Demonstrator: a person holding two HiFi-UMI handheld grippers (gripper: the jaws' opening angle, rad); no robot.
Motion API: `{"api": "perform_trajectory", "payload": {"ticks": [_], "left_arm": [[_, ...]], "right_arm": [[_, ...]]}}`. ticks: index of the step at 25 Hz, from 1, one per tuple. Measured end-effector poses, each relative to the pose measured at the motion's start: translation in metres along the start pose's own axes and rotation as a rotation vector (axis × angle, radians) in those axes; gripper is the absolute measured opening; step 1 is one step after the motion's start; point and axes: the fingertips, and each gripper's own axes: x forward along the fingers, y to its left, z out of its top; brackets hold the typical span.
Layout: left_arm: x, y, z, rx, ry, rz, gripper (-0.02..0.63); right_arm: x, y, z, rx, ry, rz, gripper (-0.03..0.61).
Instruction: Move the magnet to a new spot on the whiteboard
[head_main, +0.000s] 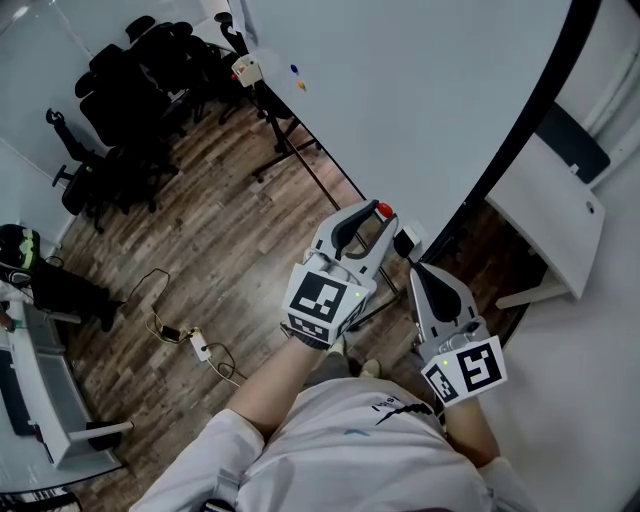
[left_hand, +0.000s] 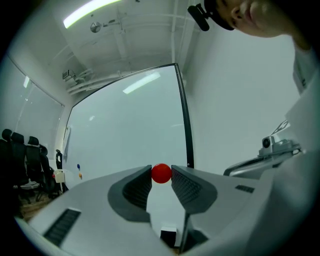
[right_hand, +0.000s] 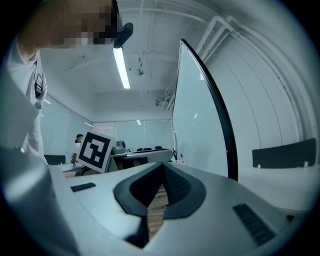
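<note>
A small red round magnet (left_hand: 161, 173) sits pinched between the tips of my left gripper (left_hand: 161, 175). In the head view the magnet (head_main: 384, 210) and left gripper (head_main: 377, 222) are at the lower right part of the big whiteboard (head_main: 430, 100), close to its black frame. I cannot tell whether the magnet touches the board. My right gripper (head_main: 412, 262) hangs just right of the left one, below the board's edge. Its jaws are shut with nothing in them (right_hand: 162, 167).
Blue (head_main: 294, 70) and orange (head_main: 301, 86) magnets stick to the board's far end. The board's black stand legs (head_main: 285, 150) spread over the wooden floor. Office chairs (head_main: 130, 100) stand at the back left, a power strip (head_main: 200, 347) with cable lies below, and a white panel (head_main: 550, 215) stands at the right.
</note>
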Motion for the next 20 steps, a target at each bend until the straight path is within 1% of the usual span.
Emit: {"api": "perform_trajectory", "payload": {"ticks": [3,6,12,20], "left_arm": [[-0.003,0.001,-0.003,-0.005,0.019,0.008,0.130],[-0.005,0.002,-0.005,-0.031,0.012,0.018,0.130],[-0.012,0.009,-0.002,-0.022,0.006,0.069,0.131],[-0.015,0.012,0.001,-0.014,0.003,0.117,0.132]], "right_arm": [[0.002,0.002,-0.001,0.003,0.002,0.019,0.012],[0.002,0.004,-0.003,0.004,0.002,0.039,0.012],[0.001,0.007,-0.003,0.008,-0.001,0.068,0.012],[-0.002,0.006,-0.001,0.011,-0.009,0.102,0.012]]}}
